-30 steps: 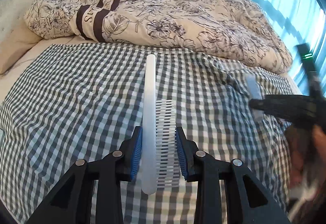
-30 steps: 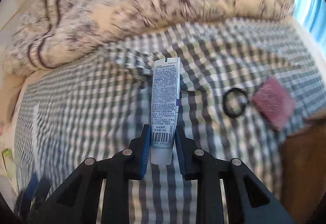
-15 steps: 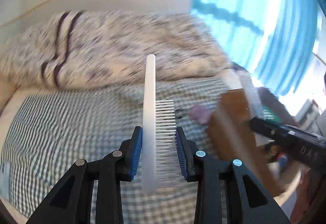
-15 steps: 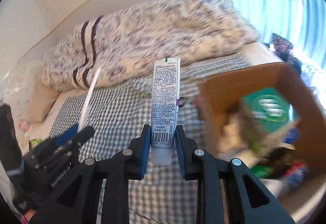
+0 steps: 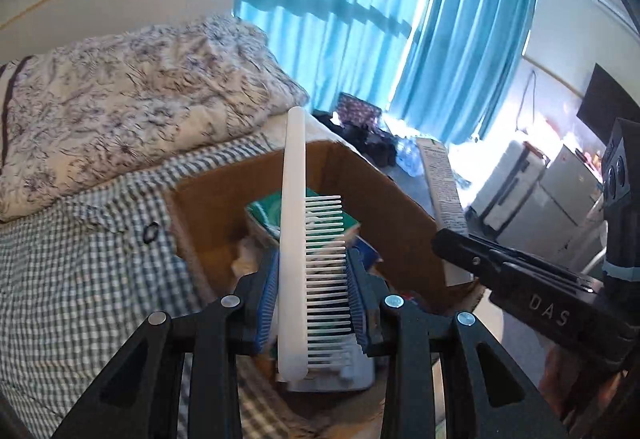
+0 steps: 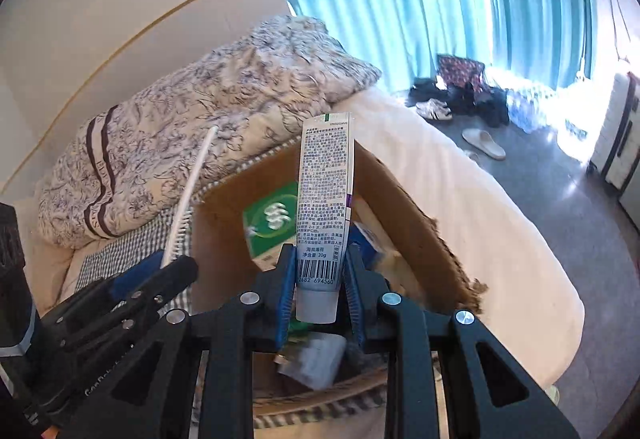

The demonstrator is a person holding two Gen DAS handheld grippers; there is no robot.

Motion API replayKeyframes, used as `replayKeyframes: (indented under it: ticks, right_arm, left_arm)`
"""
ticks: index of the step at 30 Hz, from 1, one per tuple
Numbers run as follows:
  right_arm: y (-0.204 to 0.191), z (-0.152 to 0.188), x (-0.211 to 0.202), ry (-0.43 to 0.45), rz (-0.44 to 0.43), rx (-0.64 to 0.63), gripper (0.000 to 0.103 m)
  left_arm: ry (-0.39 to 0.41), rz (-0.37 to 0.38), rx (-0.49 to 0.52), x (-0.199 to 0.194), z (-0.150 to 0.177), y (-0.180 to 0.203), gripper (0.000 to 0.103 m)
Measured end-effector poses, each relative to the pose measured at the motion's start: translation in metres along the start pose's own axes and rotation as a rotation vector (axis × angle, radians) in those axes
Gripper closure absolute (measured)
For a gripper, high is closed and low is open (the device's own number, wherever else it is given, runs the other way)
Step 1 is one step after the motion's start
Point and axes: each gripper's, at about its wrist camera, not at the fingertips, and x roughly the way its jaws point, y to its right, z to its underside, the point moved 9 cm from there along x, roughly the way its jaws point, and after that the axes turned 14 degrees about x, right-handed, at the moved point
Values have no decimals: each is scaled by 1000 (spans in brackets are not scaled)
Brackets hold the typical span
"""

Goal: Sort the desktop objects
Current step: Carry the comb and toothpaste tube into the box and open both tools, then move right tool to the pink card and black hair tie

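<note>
Now both hand-held grippers hang over the open cardboard box (image 6: 404, 207) on the bed (image 5: 80, 259).

Largest first: the box sits on the checked sheet beside the flowered quilt (image 6: 208, 127), a green packet (image 6: 272, 219) inside. The left hand-held gripper (image 5: 310, 299) clamps a white comb (image 5: 294, 239) upright; the right hand-held gripper (image 6: 318, 289) grips a toothpaste tube (image 6: 324, 207), cap end down.

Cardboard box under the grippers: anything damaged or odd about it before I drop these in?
Yes. The cardboard box has a ragged, torn top edge on its right wall, with a chewed-looking corner near the front. Otherwise nothing stands out: the comb and the tube are each clamped upright above it.
</note>
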Motion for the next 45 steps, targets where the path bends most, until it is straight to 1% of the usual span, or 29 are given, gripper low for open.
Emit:
replayKeyframes:
  ticks: [1, 2, 3, 4, 5, 6, 7, 9, 11, 16, 19, 22, 24, 26, 27, 31, 35, 38, 39, 41, 43, 45]
  right_arm:
    - [3, -1, 1, -1, -4, 5, 79]
    - [5, -1, 2, 0, -12, 9, 78]
    - [6, -2, 4, -1, -19, 13, 78]
    - [7, -2, 5, -6, -12, 15, 75]
    - [9, -1, 5, -9, -10, 19, 63]
    - [10, -2, 3, -4, -18, 24, 57]
    - [11, -3, 2, 5, -25, 29, 53]
    - [9, -4, 0, 18, -34, 37, 53]
    - [6, -2, 0, 21, -52, 43, 53]
    - [-13, 8, -3, 14, -91, 15, 53]
    - [-31, 12, -10, 11, -132, -11, 53]
    - [-69, 23, -17, 5, -186, -74, 53]
    - [-96, 35, -19, -7, -220, -118, 53]
    - [-130, 51, -16, -27, -260, -170, 53]
    - [-144, 61, -12, -41, -269, -190, 53]
    - [-196, 103, 21, -111, -301, -242, 53]
    - [-220, 135, 62, -168, -268, -253, 53]
    - [-229, 150, 95, -193, -237, -249, 53]
    - [-230, 152, 104, -198, -221, -251, 53]
    - [-233, 154, 130, -210, -177, -265, 53]
    - [-236, 151, 152, -209, -137, -278, 53]
    - [-237, 142, 173, -211, -108, -281, 53]
  left_arm:
    - [-10, 1, 3, 5, 1, 4, 70]
    - [-16, 6, 10, 8, 3, 7, 66]
    - [-26, 17, 15, 10, 7, 10, 46]
    - [-35, 23, 14, 11, 10, 11, 31]
    - [-34, 12, -2, 10, 13, 7, 9]
    - [-18, -8, -22, 6, 13, 1, 6]
    - [-1, -20, -34, 2, 14, -3, 6]
    - [10, -27, -49, -5, 15, -13, 6]
    - [8, -54, -59, -11, 17, -23, 6]
    - [26, -179, -89, -39, 31, -70, 6]
    - [4, -322, -148, -60, 47, -126, 4]
    - [-15, -451, -221, -81, 64, -181, 4]
    - [-38, -557, -254, -95, 82, -218, 3]
    - [-58, -621, -272, -101, 98, -242, 1]
    - [-69, -639, -282, -101, 108, -253, 1]
    - [-104, -641, -286, -87, 138, -278, 1]
    - [-142, -651, -245, -62, 166, -296, 1]
    - [-142, -660, -236, -43, 181, -311, 0]
    - [-139, -665, -250, -37, 188, -316, 0]
    - [-121, -680, -310, -29, 201, -325, 0]
    - [-80, -673, -384, -21, 215, -333, 0]
    - [-101, -647, -442, -8, 230, -341, 0]
